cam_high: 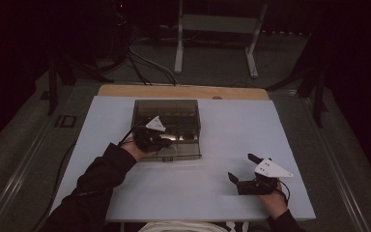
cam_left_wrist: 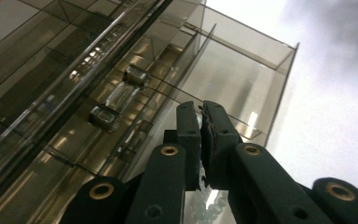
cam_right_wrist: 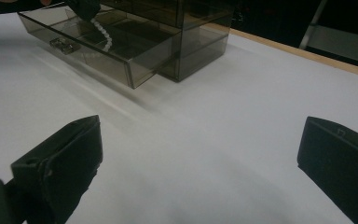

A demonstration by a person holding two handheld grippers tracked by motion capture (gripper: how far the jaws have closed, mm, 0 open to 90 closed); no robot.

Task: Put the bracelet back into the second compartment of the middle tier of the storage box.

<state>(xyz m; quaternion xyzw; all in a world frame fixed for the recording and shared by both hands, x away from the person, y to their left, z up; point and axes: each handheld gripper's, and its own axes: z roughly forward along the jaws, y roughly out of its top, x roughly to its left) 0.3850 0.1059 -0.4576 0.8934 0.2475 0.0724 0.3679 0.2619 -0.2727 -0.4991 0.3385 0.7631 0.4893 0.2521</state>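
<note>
Two grippers at work over a white table (cam_high: 198, 188). Left gripper (cam_high: 166, 141) reached in over the pulled-out drawer (cam_high: 183, 151) of a smoky transparent drawer box (cam_high: 166, 116), sitting toward 11 o'clock of the table's centre. Jaws pressed nearly together, pinching a string of white beads (cam_right_wrist: 103, 35); seen from the right gripper view dangling down from the black jaws into the drawer. In the left gripper view, pale beads (cam_left_wrist: 205, 212) bunched low between the arms, under the closed tips (cam_left_wrist: 201, 135), with the drawer's divided compartments spreading away toward 10 and 12 o'clock. Two small clear handles (cam_left_wrist: 103, 116) on drawer fronts at 9 o'clock of the tips.

Right gripper (cam_high: 244, 171) well apart from the box, at about 4 o'clock of the table's centre, held low over bare tabletop. Jaws spread wide, nothing between them; in its own view one jaw at 8 o'clock, the other at 4 o'clock, white surface between.

Dark-sleeved forearm (cam_high: 101, 179) behind the left gripper. Beyond the table at 12 o'clock, a wooden edge (cam_high: 183, 92), floor cables (cam_high: 145, 63), and a pale metal stand (cam_high: 217, 29).
</note>
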